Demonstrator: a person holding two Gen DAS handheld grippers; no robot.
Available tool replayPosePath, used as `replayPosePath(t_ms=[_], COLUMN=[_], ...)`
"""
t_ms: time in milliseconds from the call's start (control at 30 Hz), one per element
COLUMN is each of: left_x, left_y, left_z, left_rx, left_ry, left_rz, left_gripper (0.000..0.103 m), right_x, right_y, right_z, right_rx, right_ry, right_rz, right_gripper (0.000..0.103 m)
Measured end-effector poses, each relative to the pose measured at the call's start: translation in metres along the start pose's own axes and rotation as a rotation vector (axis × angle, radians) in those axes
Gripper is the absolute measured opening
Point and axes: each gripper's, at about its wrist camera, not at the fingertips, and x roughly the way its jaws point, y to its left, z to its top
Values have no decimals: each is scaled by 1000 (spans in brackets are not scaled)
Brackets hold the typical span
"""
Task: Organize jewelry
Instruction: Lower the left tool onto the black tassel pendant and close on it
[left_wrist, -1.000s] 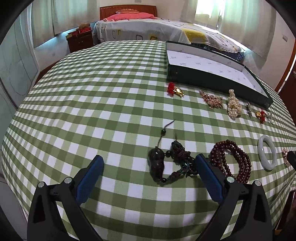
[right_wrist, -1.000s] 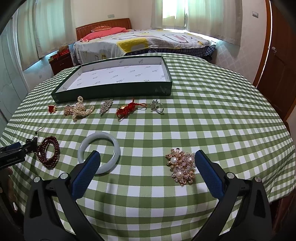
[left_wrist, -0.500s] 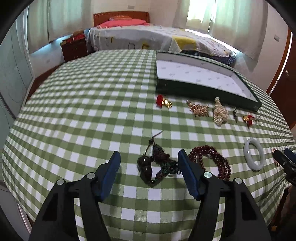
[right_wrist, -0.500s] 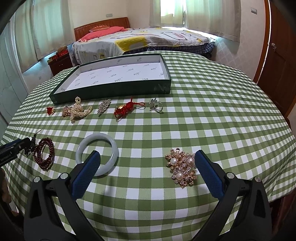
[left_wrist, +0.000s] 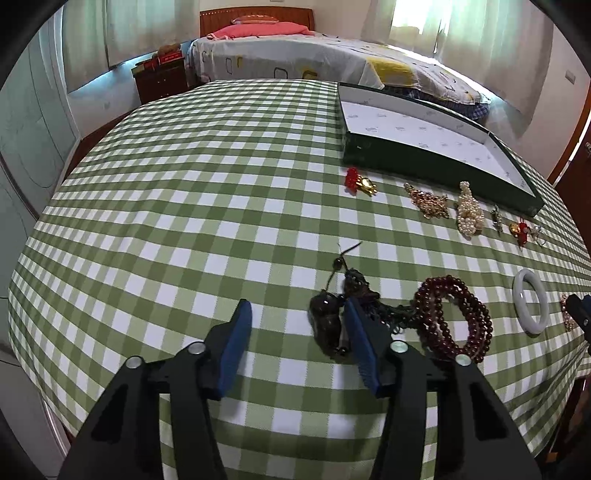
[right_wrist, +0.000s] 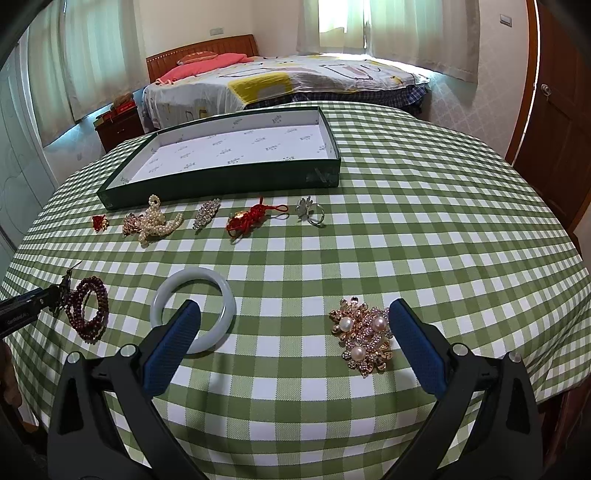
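Note:
A dark pendant on a knotted cord (left_wrist: 325, 321) lies on the checked tablecloth between the fingers of my left gripper (left_wrist: 298, 304). Its jaws are closing; the right pad is against the pendant while the left pad stands well clear of it. A dark red bead bracelet (left_wrist: 454, 317) lies just right of that gripper. My right gripper (right_wrist: 294, 305) is open low over the cloth, with a gold and pearl brooch (right_wrist: 364, 336) just inside its right finger and a white bangle (right_wrist: 192, 308) partly behind its left finger. The green box (right_wrist: 221, 182) with a white floor stands behind.
In front of the box lies a row of small pieces: a red and gold charm (left_wrist: 358, 181), a pearl piece (right_wrist: 159, 221), a silver brooch (right_wrist: 207, 214), a red knot (right_wrist: 251, 218) and a ring (right_wrist: 312, 214). The round table's edge runs close below both grippers. A bed stands beyond.
The left gripper's jaws have narrowed a good deal, and the pendant now sits against its right finger instead of midway. The right gripper has stayed wide open and in place.

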Motion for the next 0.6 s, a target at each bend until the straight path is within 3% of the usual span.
replayPosePath(t_ms=[67, 200, 367, 433, 500, 600], left_x=[-1, -2, -1, 0, -1, -1], left_y=[3, 1, -6, -7, -6, -2], left_z=[0, -1, -1, -2, -2, -1], left_rx=[-12, 1, 42, 53, 63, 50], left_ry=[-3, 0, -13, -18, -21, -19], left_rz=[-16, -36, -9, 13, 28, 18], left_gripper=[41, 41, 41, 34, 21, 18], right_x=[0, 0, 0, -1, 0, 0], right_y=[0, -1, -2, -2, -2, -2], right_z=[0, 1, 1, 1, 1, 1], right_rx=[2, 5, 2, 2, 3, 2], right_ry=[-1, 0, 0, -1, -1, 1], right_rz=[-1, -3, -4, -4, -4, -5], right_gripper=[99, 99, 99, 99, 99, 99])
